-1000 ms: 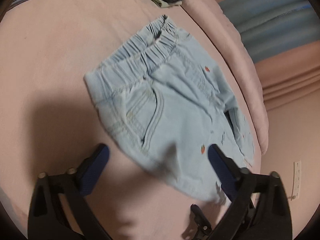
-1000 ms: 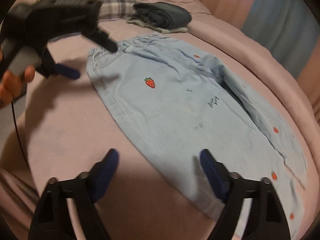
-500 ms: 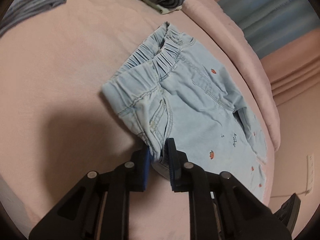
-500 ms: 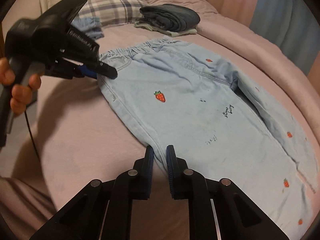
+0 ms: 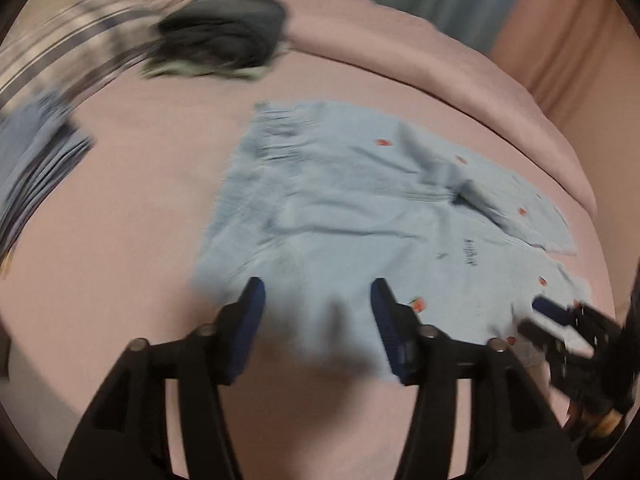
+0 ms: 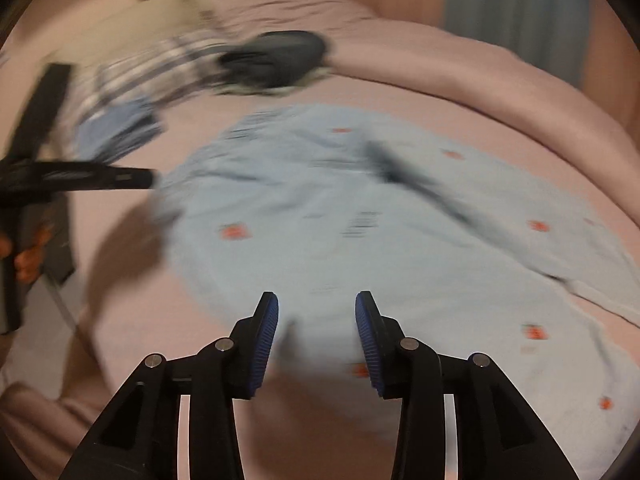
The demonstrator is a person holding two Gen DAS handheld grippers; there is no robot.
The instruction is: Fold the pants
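Light blue denim pants (image 5: 360,208) with small red strawberry prints lie spread on the pink bed, waistband toward the far left; they also show in the right wrist view (image 6: 360,220). My left gripper (image 5: 316,296) is open and empty just above the near edge by the waist. My right gripper (image 6: 316,312) is open and empty above the near edge of the leg. The right gripper shows at the right edge of the left view (image 5: 568,332); the left gripper shows at the left of the right view (image 6: 80,178). Both views are motion-blurred.
A dark folded garment pile (image 5: 224,36) lies on the bed beyond the waistband, also in the right view (image 6: 276,60). A plaid pillow (image 5: 60,52) and a folded blue cloth (image 5: 36,160) lie at the far left. A rolled pink blanket (image 5: 460,80) runs along the far side.
Both grippers were shut on the pants' near edge half a second ago and have now opened and let go. Both cameras are swinging; the pants lie flatter.
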